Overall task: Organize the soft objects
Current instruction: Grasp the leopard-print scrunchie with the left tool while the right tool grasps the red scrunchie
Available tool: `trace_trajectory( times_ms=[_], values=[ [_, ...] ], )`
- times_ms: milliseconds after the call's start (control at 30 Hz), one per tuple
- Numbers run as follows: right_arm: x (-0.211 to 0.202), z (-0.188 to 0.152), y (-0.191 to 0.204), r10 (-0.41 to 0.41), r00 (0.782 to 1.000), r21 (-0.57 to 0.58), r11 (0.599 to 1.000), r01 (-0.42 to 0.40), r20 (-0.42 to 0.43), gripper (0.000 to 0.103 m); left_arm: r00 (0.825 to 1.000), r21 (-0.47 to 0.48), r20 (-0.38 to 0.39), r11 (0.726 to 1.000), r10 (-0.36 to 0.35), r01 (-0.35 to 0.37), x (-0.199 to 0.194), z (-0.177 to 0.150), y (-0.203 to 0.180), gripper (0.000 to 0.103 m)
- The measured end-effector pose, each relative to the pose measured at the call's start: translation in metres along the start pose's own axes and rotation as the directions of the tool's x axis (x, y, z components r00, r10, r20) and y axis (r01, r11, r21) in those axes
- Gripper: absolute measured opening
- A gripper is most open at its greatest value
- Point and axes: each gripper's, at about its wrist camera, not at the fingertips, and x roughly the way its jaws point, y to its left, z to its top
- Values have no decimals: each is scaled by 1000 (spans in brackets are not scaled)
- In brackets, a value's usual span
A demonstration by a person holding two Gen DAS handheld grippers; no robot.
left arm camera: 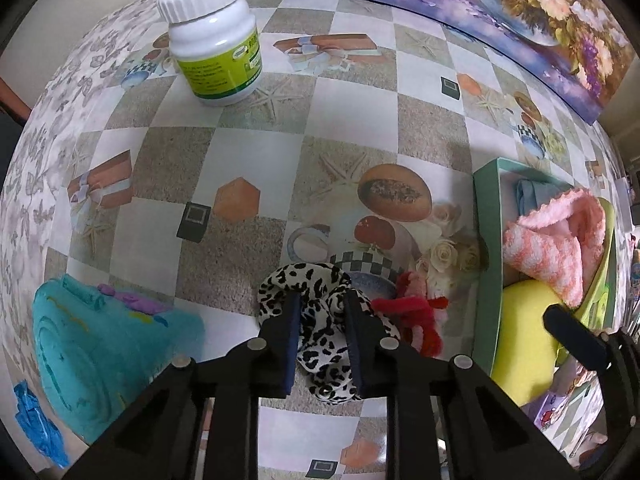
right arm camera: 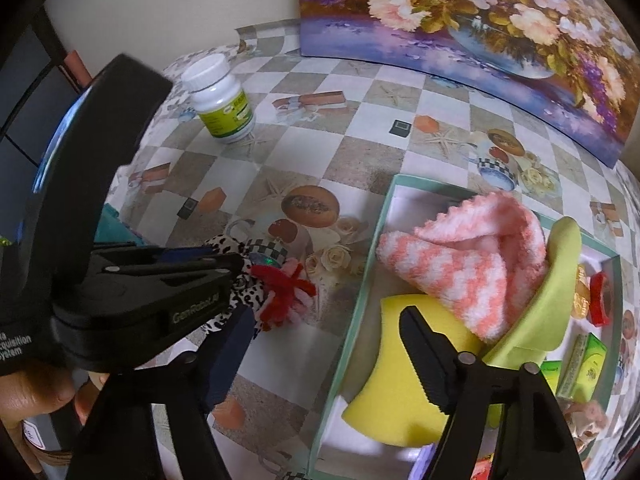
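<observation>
A black-and-white leopard-print cloth band [left arm camera: 320,356] lies on the patterned tablecloth. My left gripper [left arm camera: 322,298] points straight down over it and is shut on its folds, with both pads against the fabric. A red and pink fuzzy yarn piece [left arm camera: 416,312] touches the band on its right. A teal box [right arm camera: 360,280] holds a pink-and-white striped fluffy cloth [right arm camera: 460,264], a yellow sponge [right arm camera: 384,360] and a lime green piece [right arm camera: 556,280]. My right gripper [right arm camera: 328,316] is open across the box's left wall, one finger over the sponge, holding nothing.
A white bottle [left arm camera: 212,40] with a green label stands at the far left. A turquoise rolled towel [left arm camera: 80,352] and a blue crumpled item [left arm camera: 36,428] lie near left. A flower painting [left arm camera: 500,12] leans along the back. Small boxes [right arm camera: 580,364] sit right of the teal box.
</observation>
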Motion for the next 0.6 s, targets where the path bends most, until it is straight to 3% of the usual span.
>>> trace_trajectory(
  times_ms=[300, 400, 600],
  values=[
    [10, 4, 8, 17, 1000, -11, 1000, -17, -10, 66, 1000, -36, 16, 999, -4, 5, -1, 6, 14, 22],
    [15, 5, 12, 20, 1000, -17, 1000, -20, -13, 59, 999, -39, 24, 999, 21, -20, -1, 7, 15, 22],
    [25, 8, 17, 26, 999, -23, 999, -27, -30, 58, 998, -33, 37, 998, 53, -52, 0, 20, 19, 22]
  ],
)
